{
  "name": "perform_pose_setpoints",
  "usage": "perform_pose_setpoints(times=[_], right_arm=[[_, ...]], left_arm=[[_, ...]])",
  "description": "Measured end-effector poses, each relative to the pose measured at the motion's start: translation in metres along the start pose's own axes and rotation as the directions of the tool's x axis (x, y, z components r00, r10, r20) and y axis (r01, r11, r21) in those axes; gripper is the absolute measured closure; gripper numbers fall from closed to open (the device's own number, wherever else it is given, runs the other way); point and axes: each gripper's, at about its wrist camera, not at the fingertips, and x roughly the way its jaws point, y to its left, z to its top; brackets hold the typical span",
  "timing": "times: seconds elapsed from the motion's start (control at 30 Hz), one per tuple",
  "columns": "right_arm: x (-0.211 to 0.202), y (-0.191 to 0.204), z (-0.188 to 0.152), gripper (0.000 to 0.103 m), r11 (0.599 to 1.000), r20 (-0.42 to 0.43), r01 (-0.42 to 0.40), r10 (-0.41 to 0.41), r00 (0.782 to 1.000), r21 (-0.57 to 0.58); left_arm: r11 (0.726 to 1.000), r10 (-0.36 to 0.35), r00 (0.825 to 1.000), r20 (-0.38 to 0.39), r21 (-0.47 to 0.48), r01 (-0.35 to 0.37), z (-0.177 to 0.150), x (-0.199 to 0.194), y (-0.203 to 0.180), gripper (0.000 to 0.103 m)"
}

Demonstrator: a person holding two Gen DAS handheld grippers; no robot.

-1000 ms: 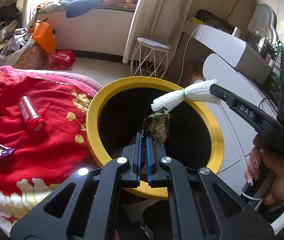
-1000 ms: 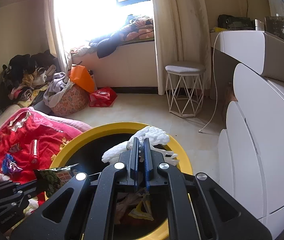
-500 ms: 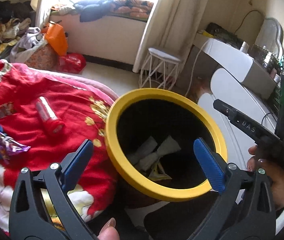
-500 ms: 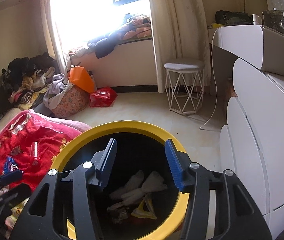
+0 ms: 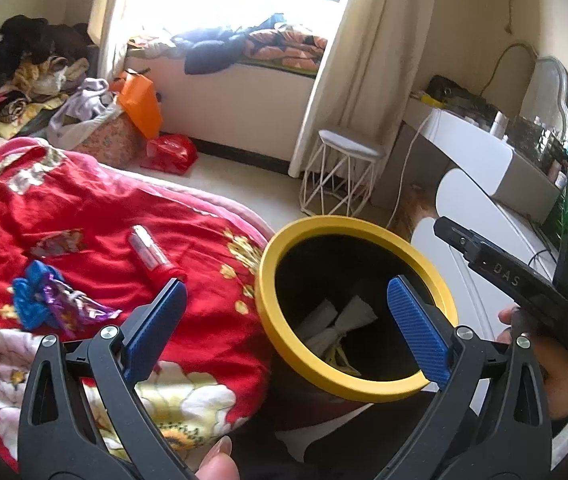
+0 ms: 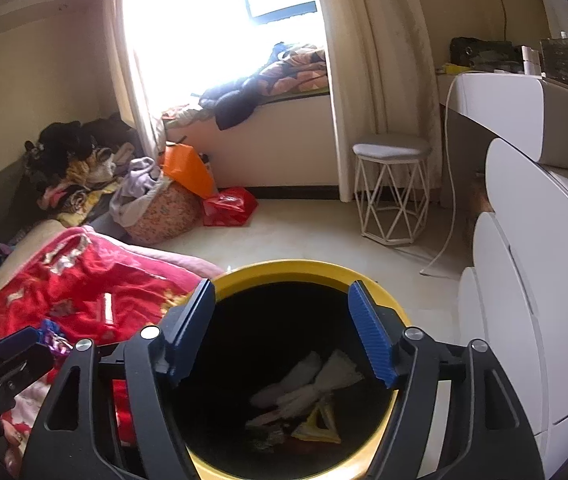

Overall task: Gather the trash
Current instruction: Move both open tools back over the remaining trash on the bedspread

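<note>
Now, left wrist view: left gripper (image 5: 284, 320) spread wide, blue pads (image 5: 156, 322) apart, nothing between; jaws opened within the last second, now at full spread. Yellow-rimmed bin (image 5: 357, 390) just beyond the right-hand pad, standing beside the red blanket (image 5: 96, 220). White twisted wrapper (image 5: 339, 322) lying at the bin bottom with other scraps. Still out on the blanket: blue-and-purple foil wrapper (image 5: 50, 304), red tube (image 5: 152, 254) near the left-hand pad, flat packet (image 5: 58, 242) further back. Right gripper (image 5: 511, 282) visible at frame right, held in a hand (image 5: 551, 364). Thumb tip at bottom edge

Right wrist view: right gripper (image 6: 282, 334) directly over the bin mouth, jaws just been opening, pads (image 6: 371, 340) parted, nothing between them. Bin rim (image 6: 295, 267) framed by the two fingers. White wrapper (image 6: 315, 380) down inside, resting on a yellowish scrap (image 6: 319, 426) and darker litter. Red tube (image 6: 107, 307) and foil wrapper (image 6: 54, 336) on the blanket at left; left gripper (image 6: 0, 360) partly in frame there, near the foil wrapper

Progress, judged: both loads dropped in the bin, both grippers empty. Remaining: at least three pieces on the blanket. Likely next: foil wrapper or tube, both close to the left gripper. Tube may roll on soft bedding; foil crumpled, should pinch easily
</note>
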Motion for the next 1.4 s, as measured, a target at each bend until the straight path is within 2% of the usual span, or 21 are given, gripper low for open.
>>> perform_pose_setpoints(times=[0.6,0.93,1.4], right_arm=[[-0.024,0.050,0.009,0.029,0.990,0.030,-0.132,0.134,0.991,-0.051],[-0.032,0.087,0.005,0.024,0.973,0.029,-0.209,0.213,0.977,-0.098],[-0.043,0.128,-0.004,0.022,0.947,0.010,-0.274,0.280,0.960,-0.167]], left_arm=[[0.997,0.082,0.992,0.095,-0.022,-0.080,0.011,-0.044,0.028,0.010],[0.988,0.151,0.978,0.143,-0.046,-0.146,0.012,-0.070,0.057,0.010],[0.974,0.225,0.959,0.172,-0.079,-0.214,0.007,-0.099,0.095,0.010]])
